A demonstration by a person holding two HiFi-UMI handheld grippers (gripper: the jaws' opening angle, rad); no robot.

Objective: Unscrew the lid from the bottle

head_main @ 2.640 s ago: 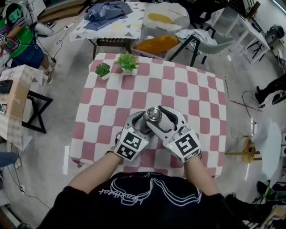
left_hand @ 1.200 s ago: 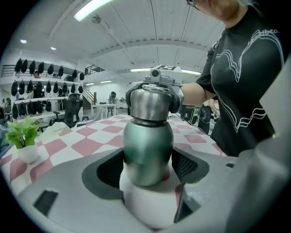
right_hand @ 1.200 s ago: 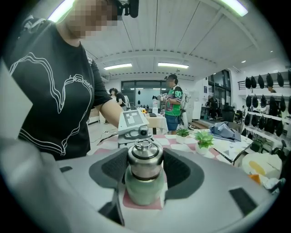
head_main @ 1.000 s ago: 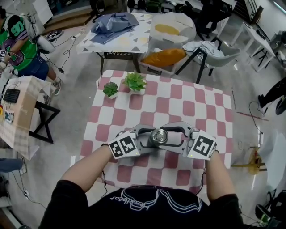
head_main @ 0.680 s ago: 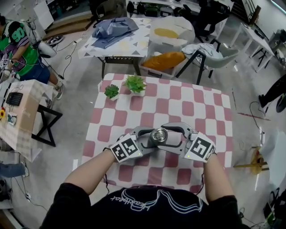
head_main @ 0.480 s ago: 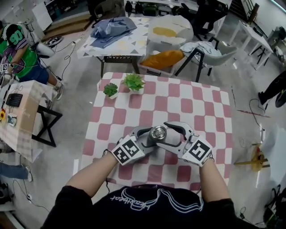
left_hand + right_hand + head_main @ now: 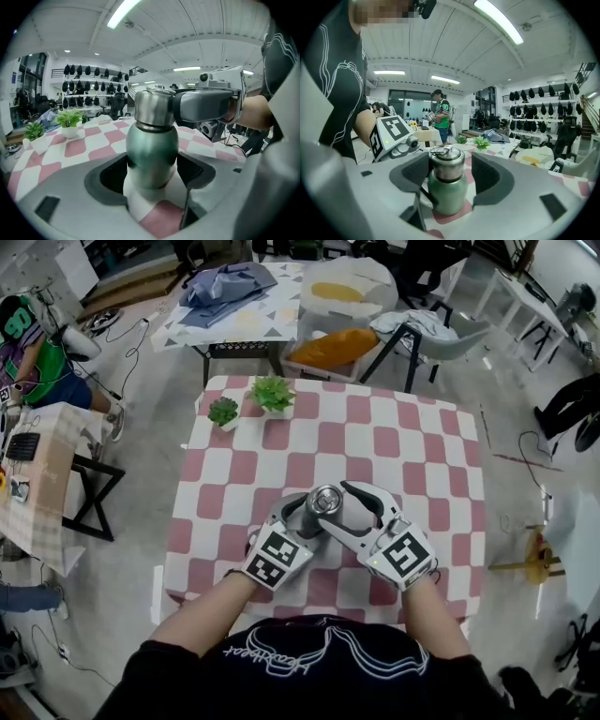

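Head view: bottle [image 7: 325, 502] upright on checkered bench [image 7: 422, 442], between left gripper [image 7: 302, 515] and right gripper [image 7: 345, 505]. Bystander's green shirt [image 7: 33, 343] shows "9".
Left gripper view: my jaws clamped on bottle's green body.
Right gripper view: jaws just been closing round the lid [image 7: 447, 166], one pad clear, no grip.

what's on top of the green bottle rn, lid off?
A steel lid with a small ring on its crown sits on the green bottle, seated at the neck. The mouth and the inside are covered by it, so they cannot be seen.
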